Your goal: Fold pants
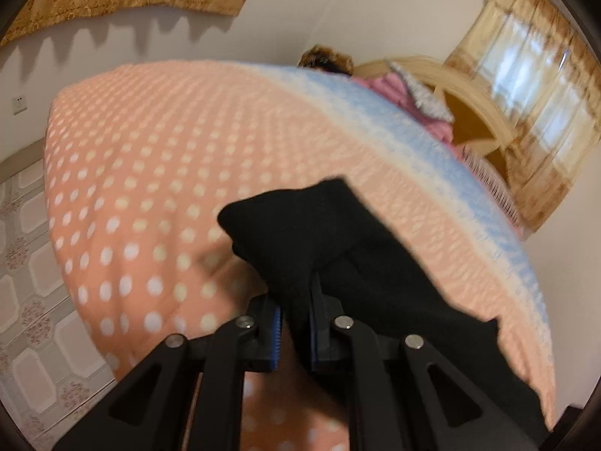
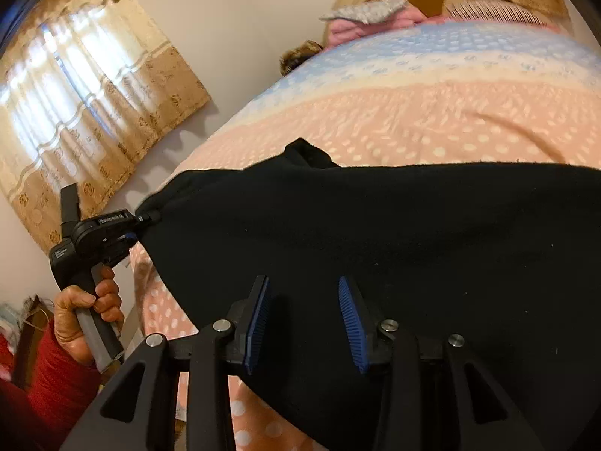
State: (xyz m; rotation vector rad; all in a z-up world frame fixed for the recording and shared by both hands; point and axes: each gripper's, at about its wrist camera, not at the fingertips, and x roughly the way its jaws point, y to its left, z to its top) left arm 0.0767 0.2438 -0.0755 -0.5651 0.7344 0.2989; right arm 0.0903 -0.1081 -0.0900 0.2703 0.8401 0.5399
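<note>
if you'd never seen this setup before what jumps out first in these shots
The black pants dominate, spread across a peach polka-dot blanket with a blue band at its far edge. In the right wrist view the left gripper pinches the pants' left edge, held in a hand with a red sleeve. The right gripper sits open over the dark cloth near the camera.

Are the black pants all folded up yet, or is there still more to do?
Not yet. The black pants lie spread on the dotted bedspread, maybe doubled over already, though that is hard to tell. The left gripper is pinching one end of them, while the right gripper is open above the cloth. Folding them smaller and neater is left.
</note>
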